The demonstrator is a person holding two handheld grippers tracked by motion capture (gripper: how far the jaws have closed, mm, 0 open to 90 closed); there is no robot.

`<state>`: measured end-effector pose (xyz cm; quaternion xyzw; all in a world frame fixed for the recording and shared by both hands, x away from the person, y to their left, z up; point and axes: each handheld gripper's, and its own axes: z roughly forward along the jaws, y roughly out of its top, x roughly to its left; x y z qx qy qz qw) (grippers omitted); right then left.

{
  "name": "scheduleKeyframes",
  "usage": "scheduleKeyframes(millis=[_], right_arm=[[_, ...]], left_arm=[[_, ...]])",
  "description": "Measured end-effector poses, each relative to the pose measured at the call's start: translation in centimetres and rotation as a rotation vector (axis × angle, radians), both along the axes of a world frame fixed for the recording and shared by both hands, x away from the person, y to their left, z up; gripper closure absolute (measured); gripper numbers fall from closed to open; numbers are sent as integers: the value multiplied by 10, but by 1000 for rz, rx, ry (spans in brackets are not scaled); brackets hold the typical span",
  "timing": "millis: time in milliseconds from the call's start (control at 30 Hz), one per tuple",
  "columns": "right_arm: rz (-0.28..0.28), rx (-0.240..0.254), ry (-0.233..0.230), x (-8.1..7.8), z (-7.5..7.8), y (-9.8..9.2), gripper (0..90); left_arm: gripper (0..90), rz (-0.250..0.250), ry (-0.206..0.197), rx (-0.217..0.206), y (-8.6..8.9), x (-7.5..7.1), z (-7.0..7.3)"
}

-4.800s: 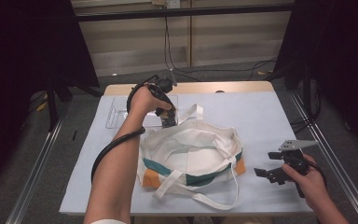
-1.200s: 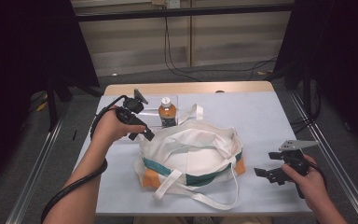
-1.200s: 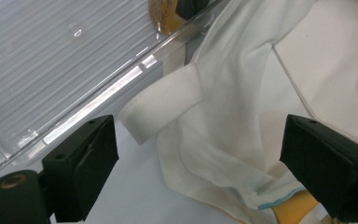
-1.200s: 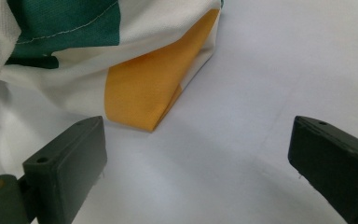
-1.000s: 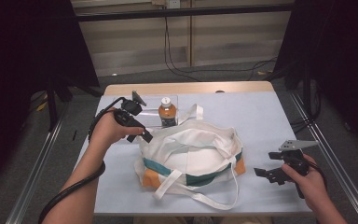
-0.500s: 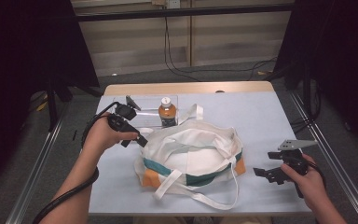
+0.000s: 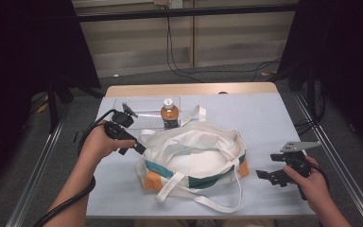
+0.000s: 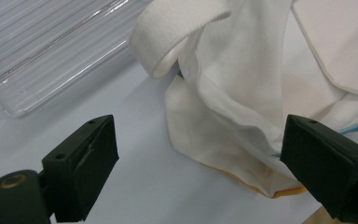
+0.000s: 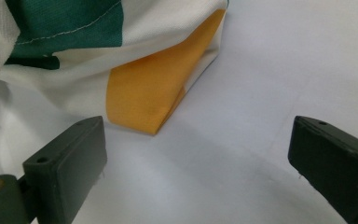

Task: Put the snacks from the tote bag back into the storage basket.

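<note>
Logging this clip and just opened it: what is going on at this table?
A person holds a hand-held gripper in each hand beside a white tote bag lying on the table. The left hand-held gripper is open at the bag's left edge; the right hand-held gripper is open near its orange corner. A bottle stands behind the bag on a clear tray.

Bright, sharp tabletop; dark, dim surroundings

Black hand-held gripper (image 7: 137,148), black trailing cable (image 7: 68,204)
</note>
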<state>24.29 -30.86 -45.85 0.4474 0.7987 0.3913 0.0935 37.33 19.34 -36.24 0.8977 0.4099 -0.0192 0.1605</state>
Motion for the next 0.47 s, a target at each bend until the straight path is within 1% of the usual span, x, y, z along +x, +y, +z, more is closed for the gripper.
scheduleKeyframes(millis=[67,133,167,200,267,400,433,467], right_arm=[[-1,0,3,0,0,1,41],[-1,-2,-4,0,0,0,42],[-3,1,1,0,0,0,42],[-3,3,2,0,0,0,42],[-4,1,1,1,0,0,42],[-7,2,1,1,-1,-1,42],[-8,3,1,1,-1,-1,42],[-9,3,0,1,-1,-1,42]], left_arm=[[106,2,0,2,3,-1,-2],[107,9,2,-3,5,-3,-4],[107,10,0,-7,6,-4,-6],[106,3,3,0,7,-4,-6],[106,10,-3,-10,9,-6,-9],[105,15,-26,-9,14,-10,-12],[105,20,-29,-12,15,-11,-13],[104,23,-44,-22,16,-13,-15]])
